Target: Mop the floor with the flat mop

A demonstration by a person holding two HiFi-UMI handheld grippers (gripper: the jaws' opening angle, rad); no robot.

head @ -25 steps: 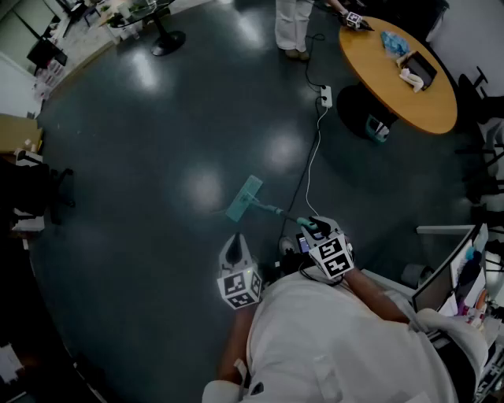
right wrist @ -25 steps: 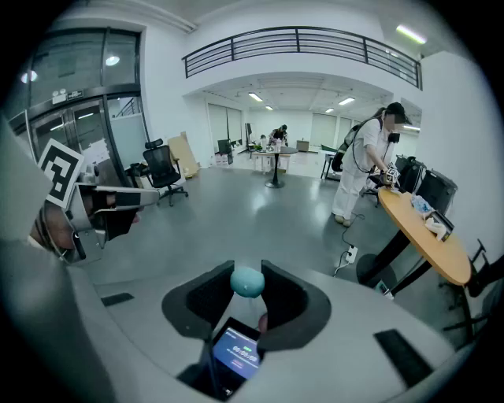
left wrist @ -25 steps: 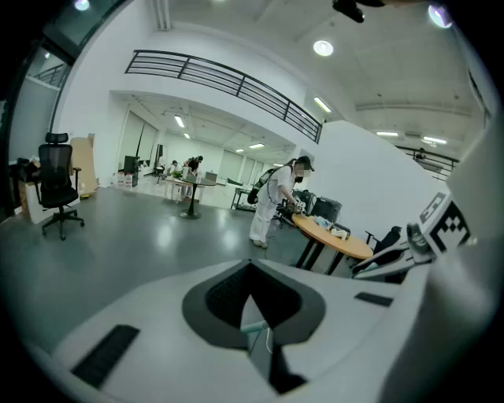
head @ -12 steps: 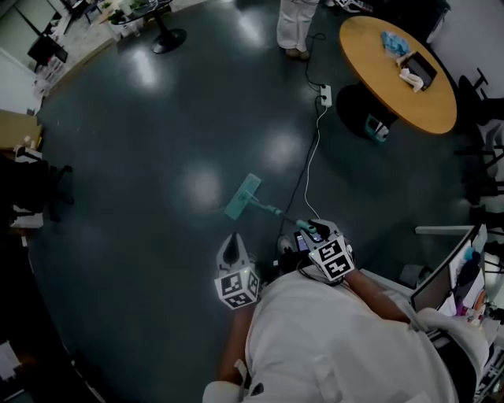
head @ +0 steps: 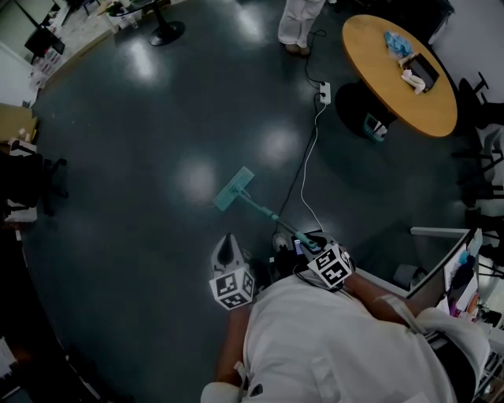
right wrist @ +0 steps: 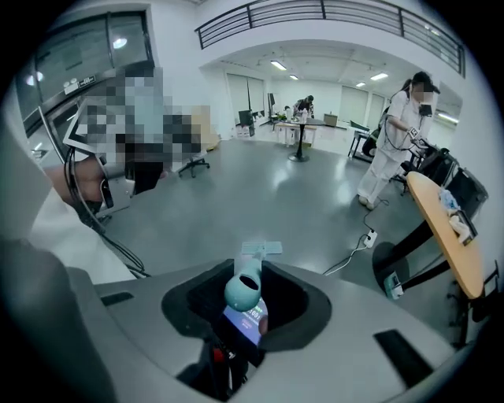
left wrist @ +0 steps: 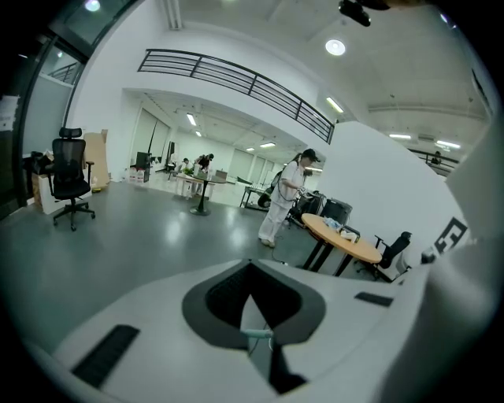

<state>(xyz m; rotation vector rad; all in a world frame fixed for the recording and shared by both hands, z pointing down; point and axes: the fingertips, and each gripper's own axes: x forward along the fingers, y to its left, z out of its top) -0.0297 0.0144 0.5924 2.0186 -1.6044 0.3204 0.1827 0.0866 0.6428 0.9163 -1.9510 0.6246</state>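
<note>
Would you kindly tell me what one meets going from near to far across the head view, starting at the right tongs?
The right tongs on the mop handle → flat mop head → white power strip → standing person's legs.

Floor (head: 142, 157): dark, smooth, glossy, w/ bright light reflections. Flat mop (head: 235, 189): teal plastic handle, slight sheen at its rounded end; pad looks matt. Round table (head: 378, 79), far right: wood-look top, smooth, satin. Left gripper (left wrist: 256, 327) & right gripper (right wrist: 246, 293): pale grey matt plastic shells, black matt recesses. Person's top (head: 339, 346), near: white cloth. Cable (head: 317, 132): white, smooth plastic.
</note>
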